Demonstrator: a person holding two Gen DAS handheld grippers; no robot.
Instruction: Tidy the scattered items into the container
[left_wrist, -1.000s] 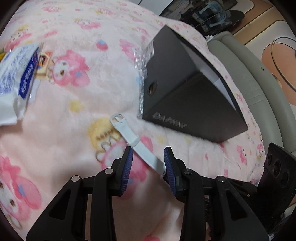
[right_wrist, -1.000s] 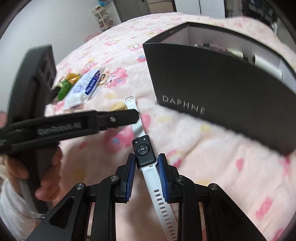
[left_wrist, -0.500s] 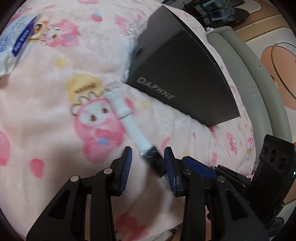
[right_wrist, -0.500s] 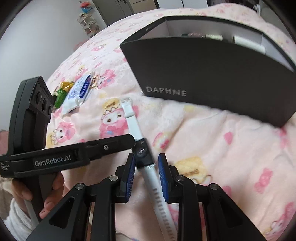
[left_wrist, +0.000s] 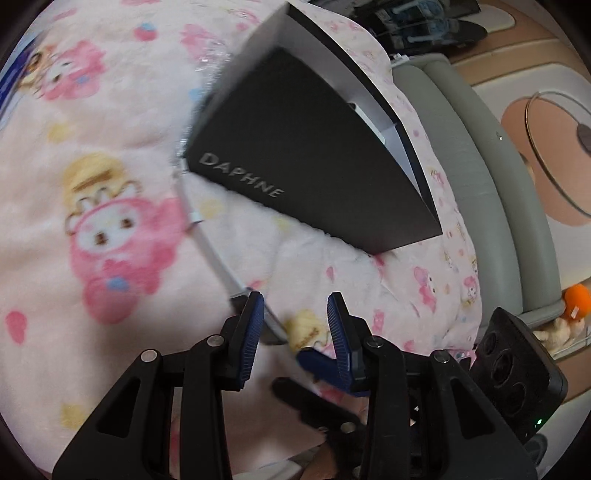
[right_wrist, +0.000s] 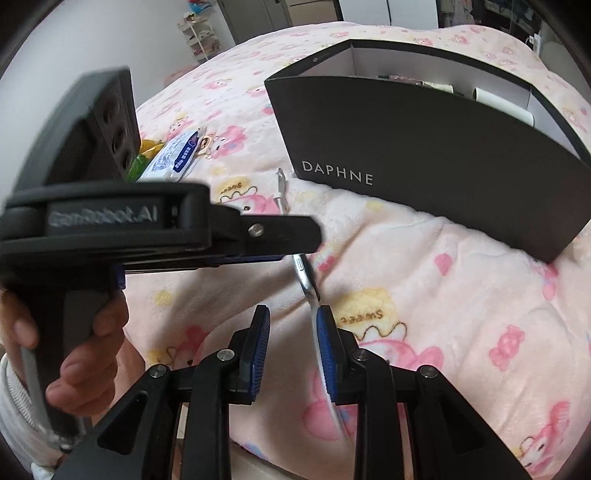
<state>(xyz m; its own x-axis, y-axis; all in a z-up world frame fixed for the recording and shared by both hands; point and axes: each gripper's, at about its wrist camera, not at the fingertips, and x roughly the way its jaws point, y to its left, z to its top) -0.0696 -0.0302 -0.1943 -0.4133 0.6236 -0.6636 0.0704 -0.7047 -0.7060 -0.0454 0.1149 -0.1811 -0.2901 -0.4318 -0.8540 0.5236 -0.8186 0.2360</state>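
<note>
A white-strapped smartwatch lies turned on its edge on the pink blanket, in front of a black "DAPHNE" box. My right gripper is open, and the watch's strap runs along the inner face of its right finger without being clamped. My left gripper crosses in from the left just above the watch. In the left wrist view the watch is blurred. It stretches from the box corner to behind the left finger of my open left gripper. A right gripper fingertip shows just below.
A white-and-blue wipes pack and a green wrapper lie on the blanket at the left. The box holds a white roll and other items. A hand holds the left gripper. The bed's grey edge runs behind the box.
The watch body, earlier flat between the right fingers, now sits ahead of them on its edge. Both grippers have moved closer together and nearer the box.
</note>
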